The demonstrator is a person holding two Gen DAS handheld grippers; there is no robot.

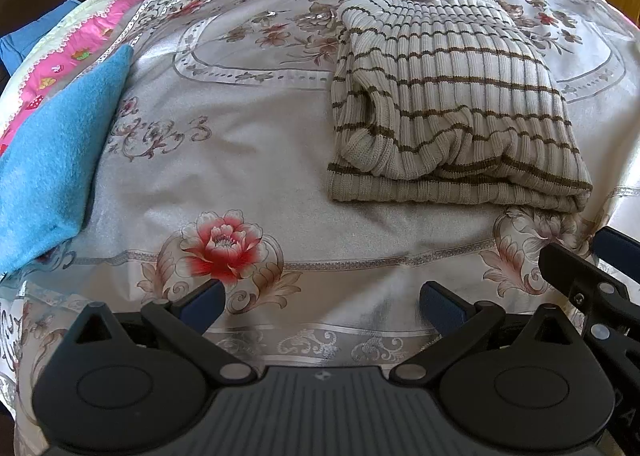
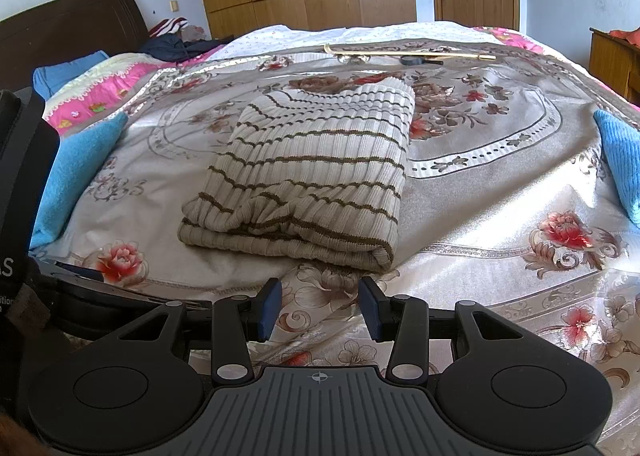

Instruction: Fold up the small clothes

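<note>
A beige ribbed sweater with thin brown stripes point(image 1: 448, 104) lies folded into a thick rectangle on the floral bedspread point(image 1: 248, 160). It also shows in the right wrist view point(image 2: 316, 176). My left gripper point(image 1: 322, 306) is open wide and empty, near the bed's front edge, to the left of and short of the sweater. My right gripper point(image 2: 320, 308) is open and empty, just in front of the sweater's near folded edge. The right gripper's arm shows at the right edge of the left wrist view point(image 1: 592, 280).
A blue towel point(image 1: 52, 160) lies at the left of the bed, and another blue cloth point(image 2: 620, 160) at the right. A thin wooden stick point(image 2: 408, 52) and a small dark object point(image 2: 416, 61) lie at the far side. A pink quilt point(image 2: 104, 92) and dark clothes point(image 2: 176, 46) are near the headboard.
</note>
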